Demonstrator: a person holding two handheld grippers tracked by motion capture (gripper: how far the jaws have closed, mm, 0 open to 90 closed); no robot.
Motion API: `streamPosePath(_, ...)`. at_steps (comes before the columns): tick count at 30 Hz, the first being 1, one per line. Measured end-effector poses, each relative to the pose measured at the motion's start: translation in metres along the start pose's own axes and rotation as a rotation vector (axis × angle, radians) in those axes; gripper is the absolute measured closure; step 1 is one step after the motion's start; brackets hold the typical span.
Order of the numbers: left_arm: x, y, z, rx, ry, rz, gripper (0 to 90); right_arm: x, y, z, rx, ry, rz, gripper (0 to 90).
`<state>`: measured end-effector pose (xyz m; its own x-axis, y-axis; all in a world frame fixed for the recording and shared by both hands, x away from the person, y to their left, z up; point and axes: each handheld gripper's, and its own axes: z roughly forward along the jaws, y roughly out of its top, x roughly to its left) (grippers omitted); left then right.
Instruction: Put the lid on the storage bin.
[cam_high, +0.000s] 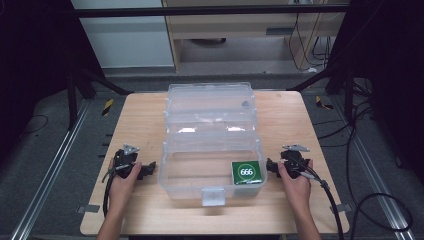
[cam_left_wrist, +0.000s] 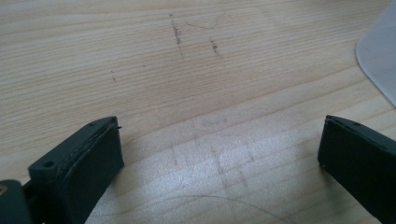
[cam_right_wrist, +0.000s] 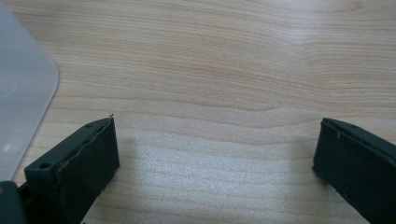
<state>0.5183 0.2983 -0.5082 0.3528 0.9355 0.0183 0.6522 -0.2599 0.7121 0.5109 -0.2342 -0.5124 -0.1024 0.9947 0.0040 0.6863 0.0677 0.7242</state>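
A clear plastic storage box (cam_high: 211, 150) stands open in the middle of the wooden table (cam_high: 135, 125), its lid tipped back. Inside it, at the front right, lies a green card box (cam_high: 246, 172) with a white circle marked 666. My left gripper (cam_high: 149, 169) rests on the table just left of the box, held by a hand. My right gripper (cam_high: 270, 165) rests just right of the box. Both point inward at the box's side walls. In the left gripper view the jaws stand wide apart over bare wood, gripper (cam_left_wrist: 219, 149). The right gripper (cam_right_wrist: 215, 149) looks the same, with nothing between the jaws.
A latch tab (cam_high: 213, 196) juts from the box's front wall. A corner of the clear box (cam_left_wrist: 380, 60) shows at the right of the left gripper view, and another corner (cam_right_wrist: 21, 107) at the left of the right gripper view. Cables (cam_high: 340, 210) trail off the table's right edge.
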Motion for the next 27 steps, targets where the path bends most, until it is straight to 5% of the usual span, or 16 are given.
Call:
streamPosePath(8,0.002,-0.004,-0.006,-0.023,-0.017,0.051,2.7,-0.002,0.0,0.0,0.001,0.016,-0.012,0.4)
streamPosePath(20,0.017,0.011,-0.043,-0.178,-0.024,0.058,2.7,-0.006,0.0,-0.001,0.0,0.047,-0.047,0.9)
streamPosePath(23,0.014,0.017,-0.063,-0.207,-0.053,0.092,2.6,-0.007,-0.001,-0.004,-0.011,0.051,-0.093,5.8)
streamPosePath(27,0.001,0.029,-0.092,-0.232,-0.086,0.178,2.5,-0.004,0.008,-0.025,-0.056,0.007,-0.231,9.8)
